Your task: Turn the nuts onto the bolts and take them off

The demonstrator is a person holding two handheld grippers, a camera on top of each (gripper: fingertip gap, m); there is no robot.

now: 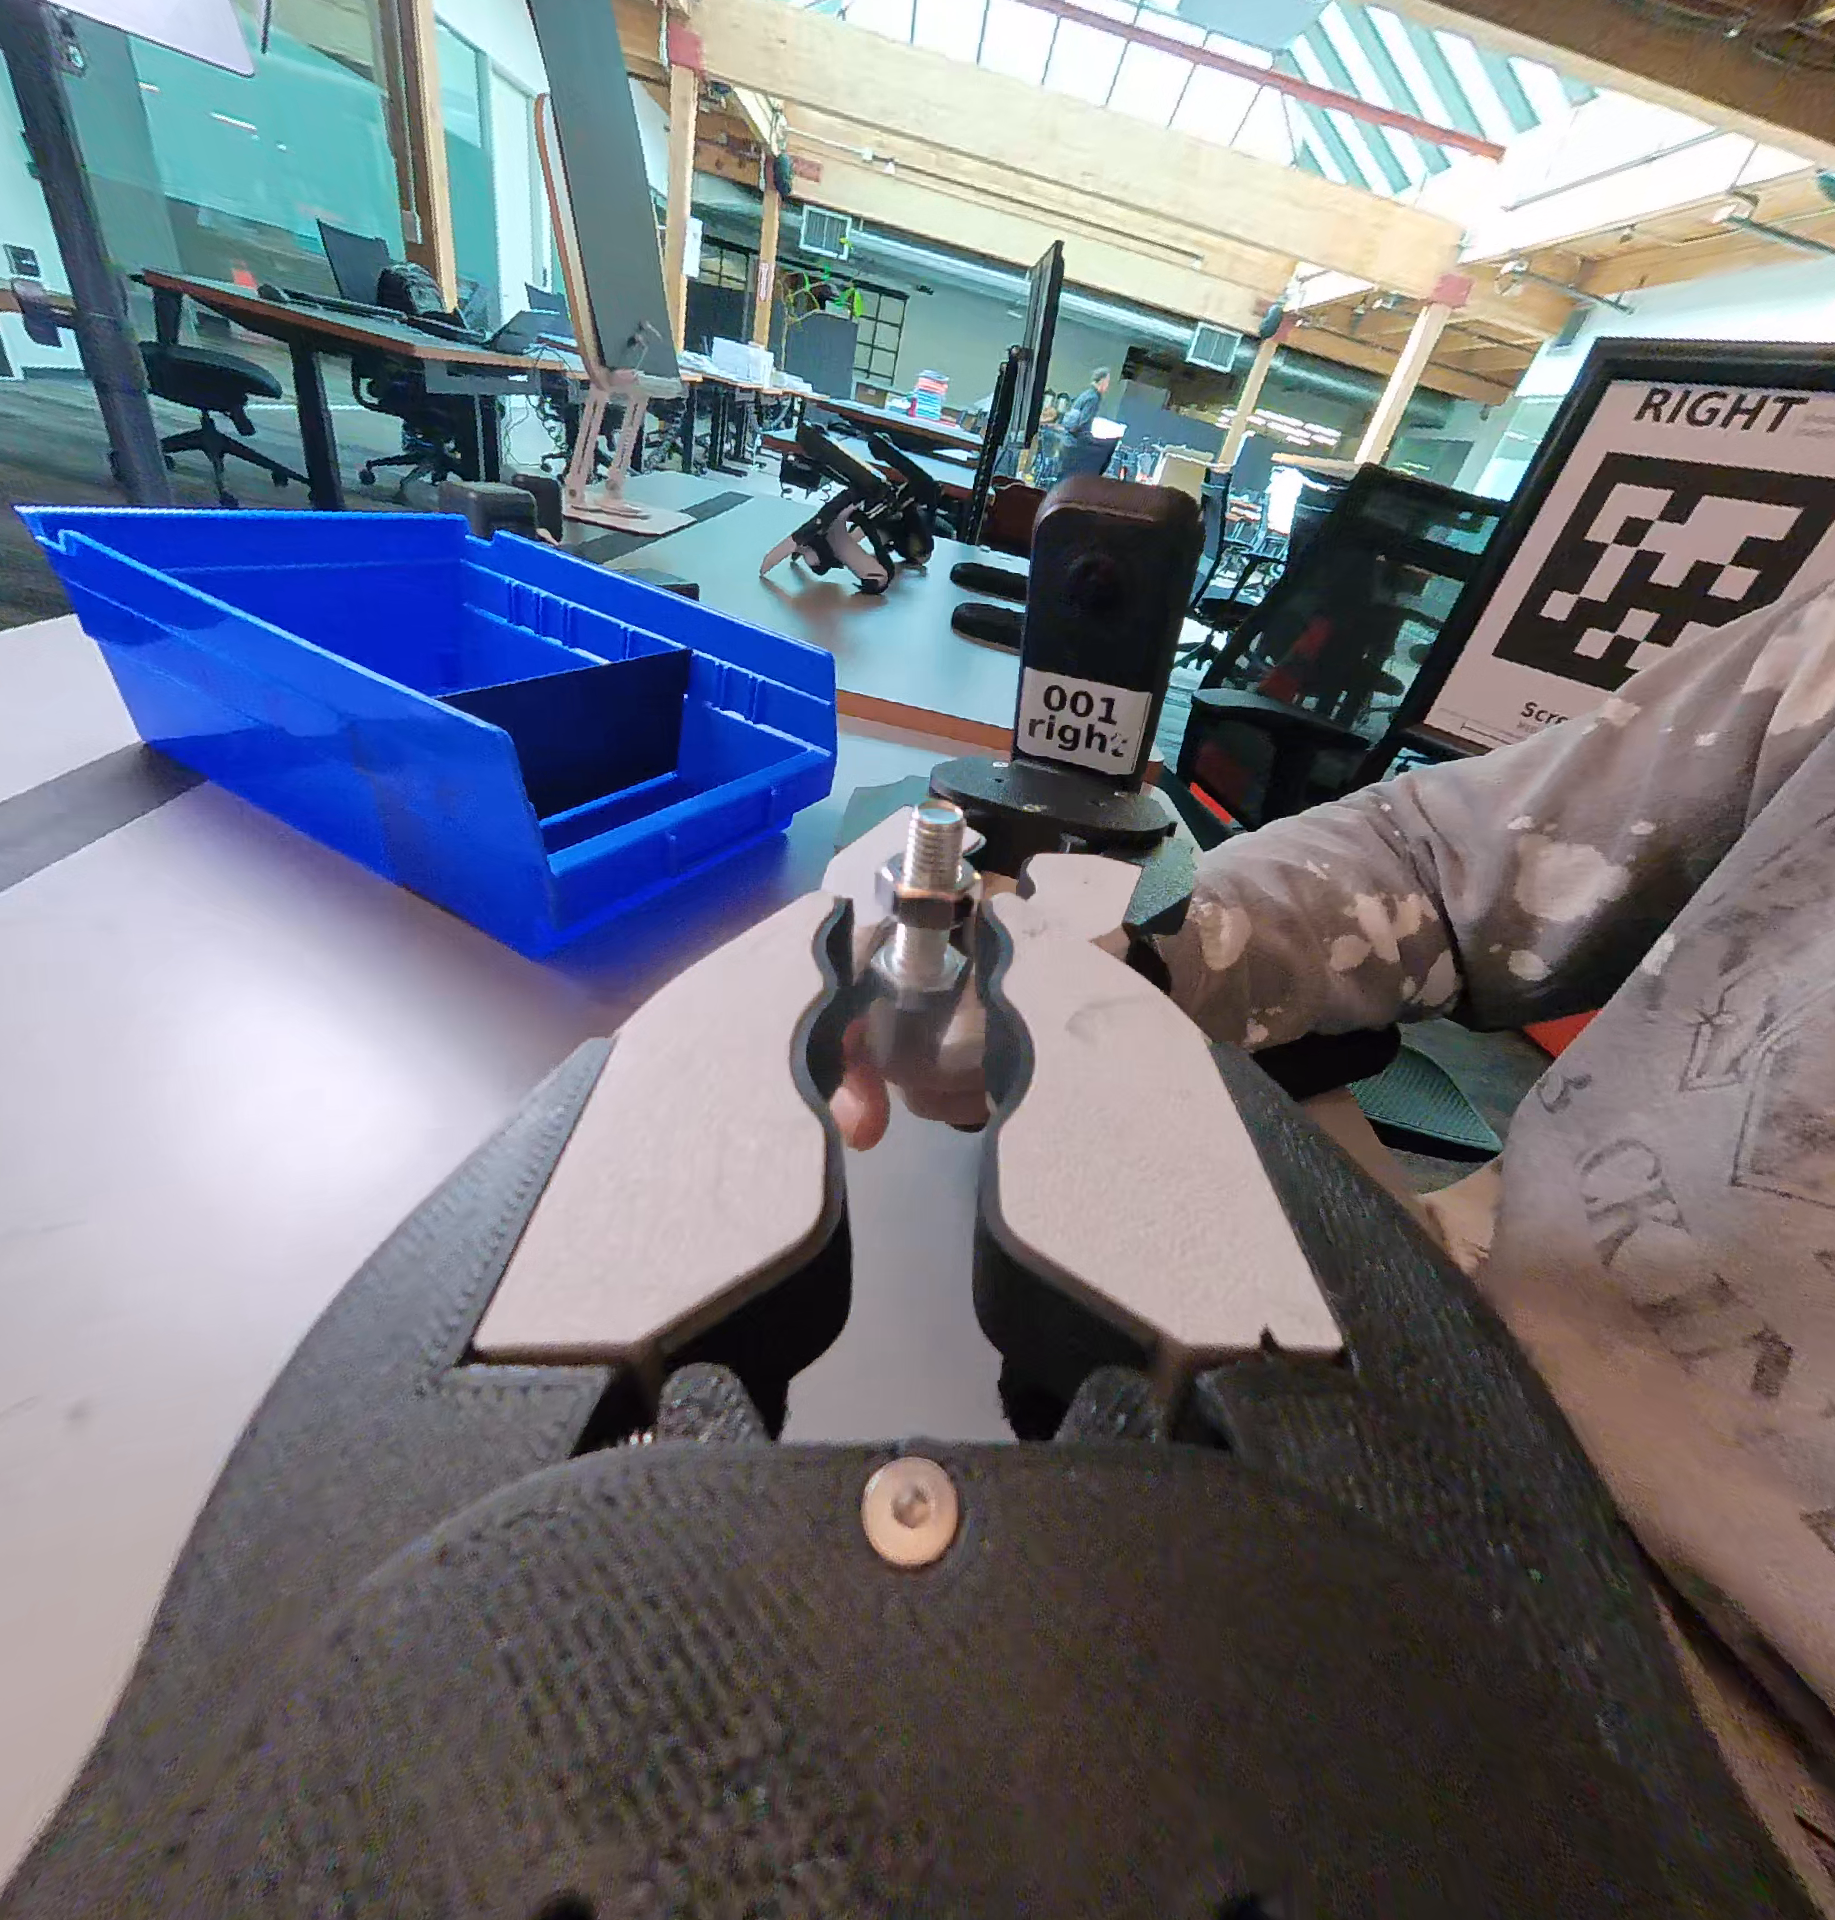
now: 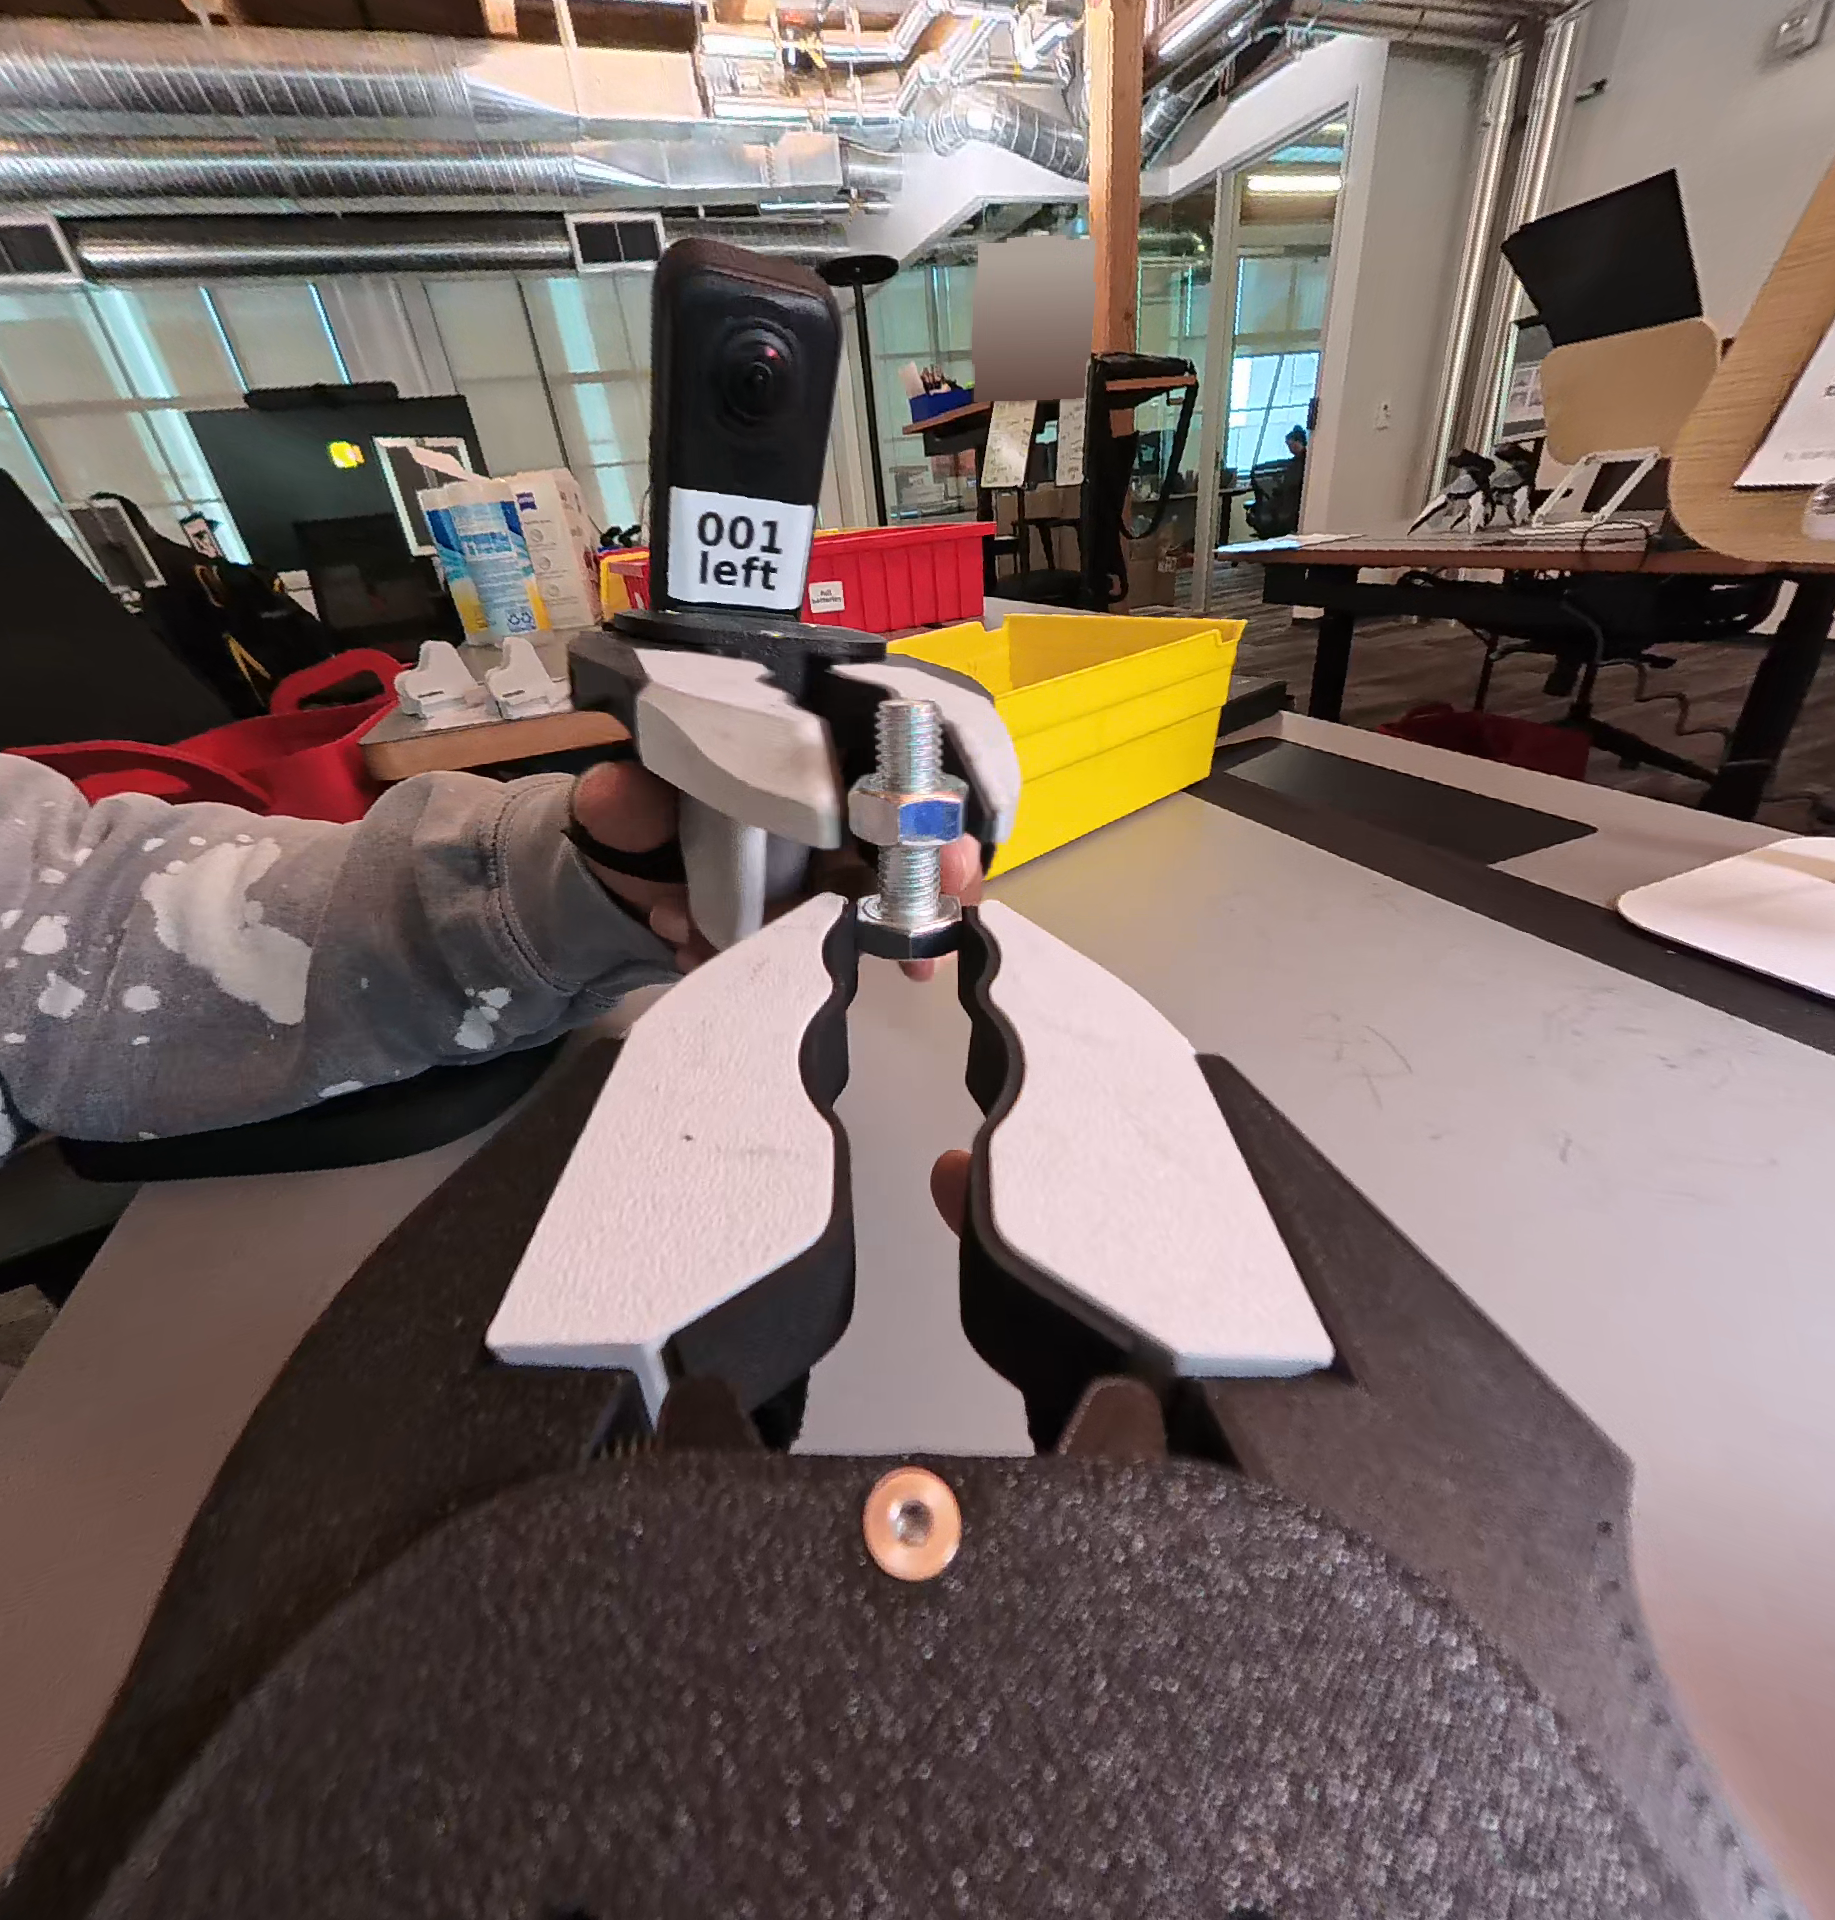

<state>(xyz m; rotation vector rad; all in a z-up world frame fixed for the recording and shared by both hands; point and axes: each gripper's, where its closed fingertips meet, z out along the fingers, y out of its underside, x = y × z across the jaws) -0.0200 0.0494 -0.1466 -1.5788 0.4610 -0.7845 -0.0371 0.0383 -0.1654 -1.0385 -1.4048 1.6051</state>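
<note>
While right hand-held gripper pinches bolt head, left hand-held gripper clamps nut.

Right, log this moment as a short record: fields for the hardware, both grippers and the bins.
fastener: bolt upright, threaded end up, clear of the table
nut position: nut partway down the thread, a gap of bare thread above the head
left gripper: closed on the nut's sides
right gripper: closed on the bolt's head, at the lower end
blue bin: on the table, dark divider inside
yellow bin: behind the grippers in the right wrist view
</note>
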